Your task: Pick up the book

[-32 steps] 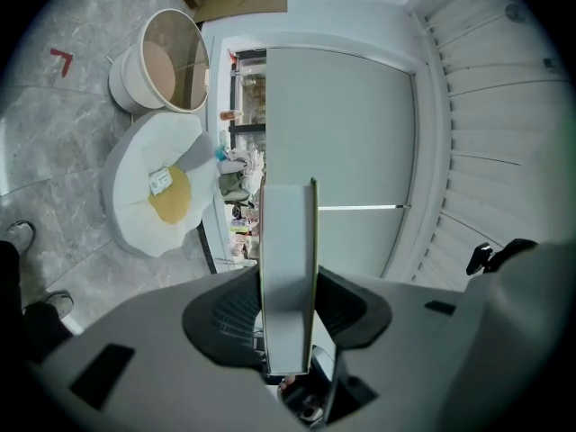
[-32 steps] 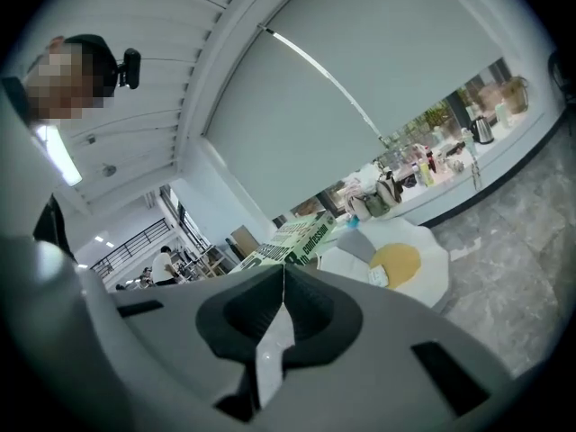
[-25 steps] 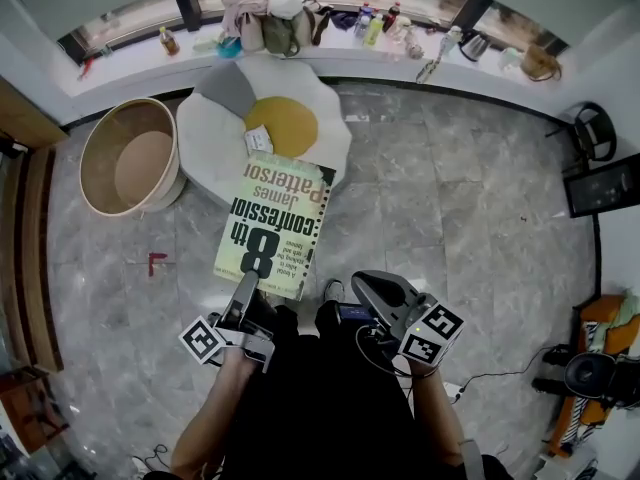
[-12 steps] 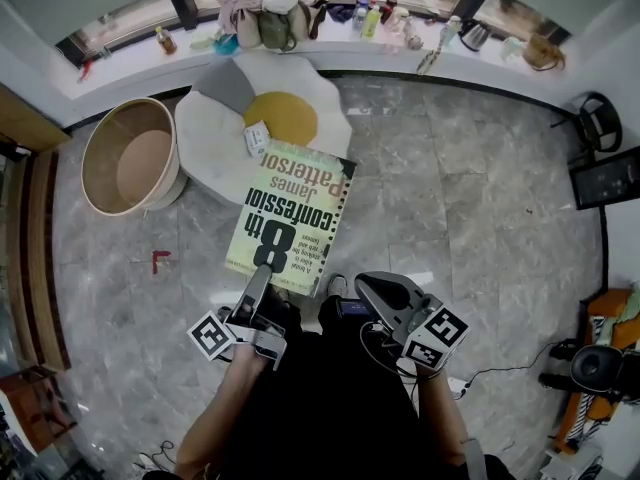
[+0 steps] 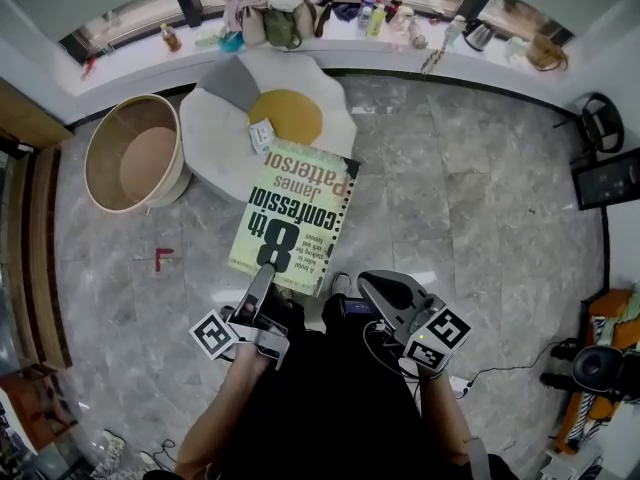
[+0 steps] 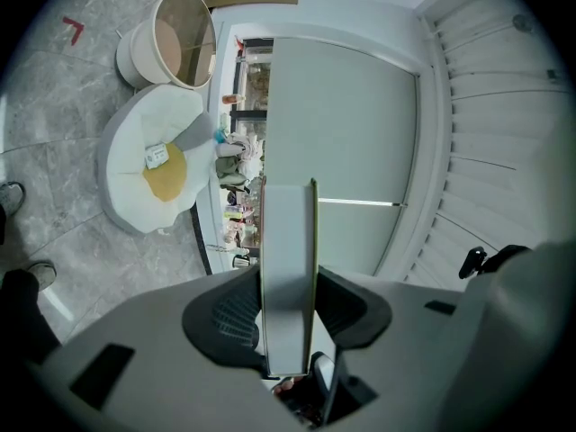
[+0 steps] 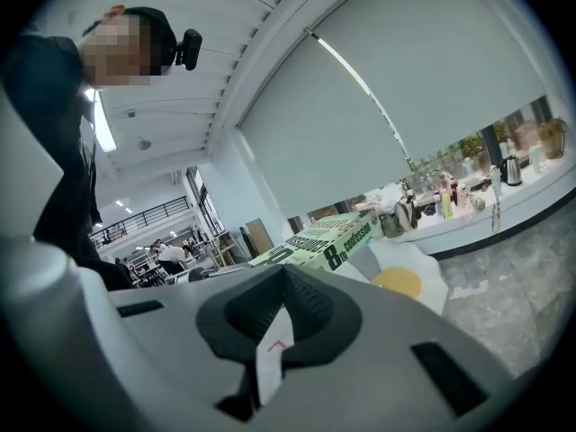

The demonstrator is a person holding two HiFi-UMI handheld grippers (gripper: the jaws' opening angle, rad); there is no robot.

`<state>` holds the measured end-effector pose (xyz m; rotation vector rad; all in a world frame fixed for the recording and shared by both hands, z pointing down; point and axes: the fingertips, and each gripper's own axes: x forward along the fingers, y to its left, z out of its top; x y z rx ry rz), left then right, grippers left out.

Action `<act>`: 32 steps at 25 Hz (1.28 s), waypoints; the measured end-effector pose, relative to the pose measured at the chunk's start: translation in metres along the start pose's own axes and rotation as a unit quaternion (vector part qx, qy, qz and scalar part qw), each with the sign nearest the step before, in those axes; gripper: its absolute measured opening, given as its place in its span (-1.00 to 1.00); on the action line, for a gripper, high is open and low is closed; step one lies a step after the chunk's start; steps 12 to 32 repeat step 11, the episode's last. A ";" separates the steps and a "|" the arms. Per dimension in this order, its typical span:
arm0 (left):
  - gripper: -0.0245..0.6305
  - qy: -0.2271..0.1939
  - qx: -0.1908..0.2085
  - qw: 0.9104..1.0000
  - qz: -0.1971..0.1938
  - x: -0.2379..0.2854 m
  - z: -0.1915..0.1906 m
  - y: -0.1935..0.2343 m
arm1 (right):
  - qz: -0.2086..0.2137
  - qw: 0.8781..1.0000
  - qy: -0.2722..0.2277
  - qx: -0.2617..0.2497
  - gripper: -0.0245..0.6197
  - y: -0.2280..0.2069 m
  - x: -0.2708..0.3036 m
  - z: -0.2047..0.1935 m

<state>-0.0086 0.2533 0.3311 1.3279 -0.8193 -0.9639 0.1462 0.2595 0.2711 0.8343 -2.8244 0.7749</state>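
Pale yellow-green with black lettering, the book (image 5: 293, 218) is off the floor, cover facing up in the head view, its near edge clamped in the left tongs (image 5: 264, 276). In the left gripper view the book (image 6: 288, 232) shows edge-on as a pale slab standing upright between the jaws of the left tongs (image 6: 288, 279), whose dark ribbed pads (image 6: 236, 311) press on it from both sides. The right tongs (image 5: 386, 290) sit just to the right of the left ones, apart from the book and close to the person's dark clothing. The right gripper view shows the right tongs (image 7: 286, 274) with jaws together at the tips and gripping nothing, while the book (image 7: 322, 241) hangs ahead of them and to their left, its cover lettering readable. Under the book lies grey marble floor (image 5: 450, 198). Beyond the book's far end is a floor cushion (image 5: 212, 133) shaped like a fried egg, white with a yellow yolk (image 5: 288, 115), and a small white card (image 5: 261, 135) rests on it beside the yolk. Left of the cushion stands a round beige tub (image 5: 103, 138), and a small red mark (image 5: 161, 258) is on the floor nearer the person. Along the far wall runs a white windowsill (image 5: 150, 63) crowded with bottles, bags and a kettle (image 5: 478, 34).
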 end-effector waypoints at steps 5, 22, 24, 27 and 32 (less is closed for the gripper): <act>-0.37 0.007 0.000 1.000 0.001 -0.002 0.003 0.002 | -0.010 1.000 0.000 -0.007 -0.87 0.002 0.001 0.001; -0.37 0.016 -0.001 1.000 -0.002 -0.006 0.006 -0.001 | -0.016 1.000 0.000 -0.006 -0.87 0.010 0.005 -0.001; -0.37 0.016 -0.001 1.000 -0.002 -0.006 0.006 -0.001 | -0.016 1.000 0.000 -0.006 -0.87 0.010 0.005 -0.001; -0.37 0.016 -0.001 1.000 -0.002 -0.006 0.006 -0.001 | -0.016 1.000 0.000 -0.006 -0.87 0.010 0.005 -0.001; -0.37 0.016 -0.001 1.000 -0.002 -0.006 0.006 -0.001 | -0.016 1.000 0.000 -0.006 -0.87 0.010 0.005 -0.001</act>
